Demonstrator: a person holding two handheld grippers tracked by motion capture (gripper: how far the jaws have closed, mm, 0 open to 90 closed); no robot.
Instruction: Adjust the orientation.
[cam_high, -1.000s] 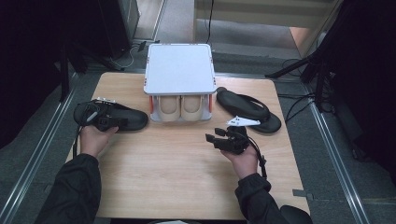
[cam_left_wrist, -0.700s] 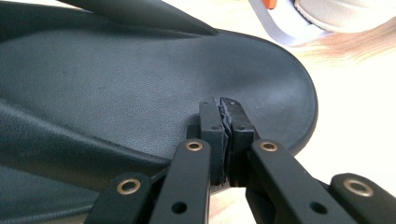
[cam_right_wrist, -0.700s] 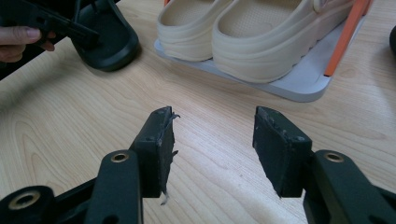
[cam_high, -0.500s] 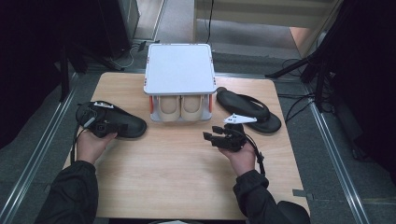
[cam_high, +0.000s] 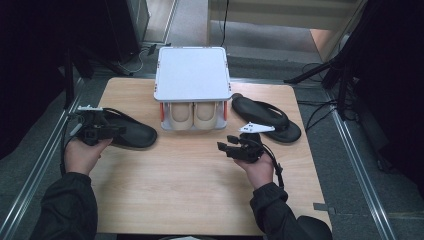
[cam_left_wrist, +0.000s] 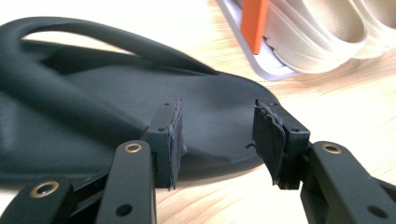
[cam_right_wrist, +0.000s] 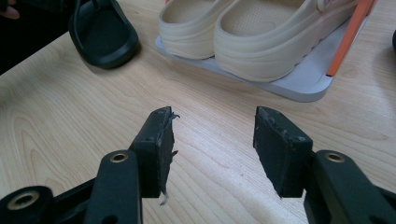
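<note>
**Black sandal released at nine o'clock of the shoe rack**

Black rubber identifies the left sandal (cam_high: 125, 131), which lies flat on the wooden table (cam_high: 190, 185) at nine o'clock of the white two-tier rack (cam_high: 192, 75), its rounded end just beside the rack's base. The left gripper (cam_high: 107, 131) is seen at the sandal's outer end; its jaws have just been opening, and in the left gripper view the pads (cam_left_wrist: 170, 135) stand apart on either side of the sole's edge without pressing on it, so nothing is held. The right gripper (cam_high: 231, 147) is kept low over bare table at six o'clock of the rack, jaws spread wide and empty. A second black sandal (cam_high: 265, 117) rests at three o'clock of the rack, and a beige pair (cam_high: 192, 116) occupies the lower tier. The step in hand is judged to be a release. It is best completed by drawing the left gripper straight back with the pads kept clear of the sole and strap, so that the sandal is not dragged out of line.
</note>
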